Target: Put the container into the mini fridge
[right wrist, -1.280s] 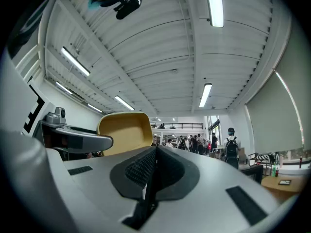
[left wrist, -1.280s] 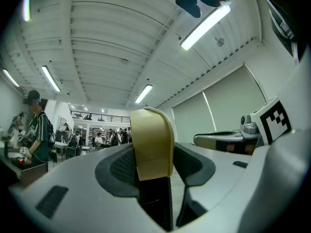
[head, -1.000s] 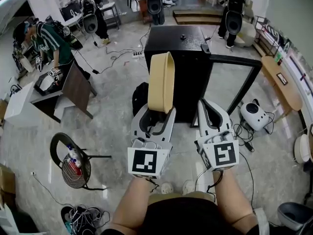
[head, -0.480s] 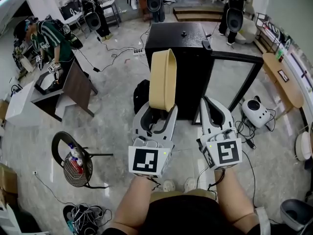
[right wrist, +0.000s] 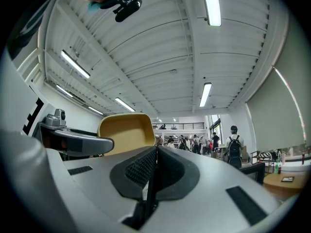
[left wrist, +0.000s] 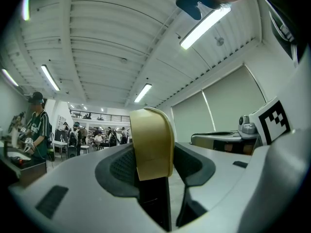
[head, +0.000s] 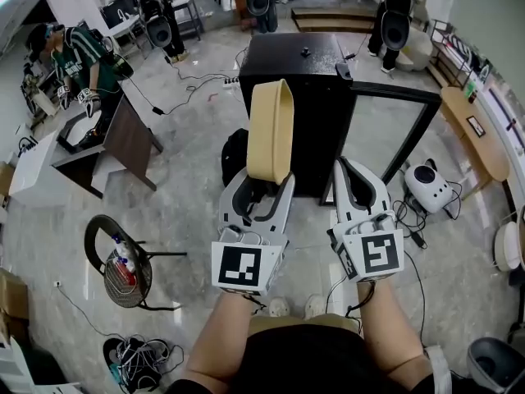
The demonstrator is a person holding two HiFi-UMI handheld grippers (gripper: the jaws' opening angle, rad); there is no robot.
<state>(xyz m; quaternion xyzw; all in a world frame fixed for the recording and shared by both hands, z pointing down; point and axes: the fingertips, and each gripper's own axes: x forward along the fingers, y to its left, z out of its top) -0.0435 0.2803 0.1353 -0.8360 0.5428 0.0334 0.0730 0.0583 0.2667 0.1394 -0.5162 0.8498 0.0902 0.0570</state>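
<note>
While left gripper (head: 261,185) fingers still clamp the container (head: 271,130), right gripper (head: 349,171) fingers stay closed, empty.

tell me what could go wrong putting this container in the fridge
The container is pinched at one end by the left gripper and stands tall above it, so it could tilt or slip out.
Held upright, it may knock the mini fridge or its open door going in.
</note>
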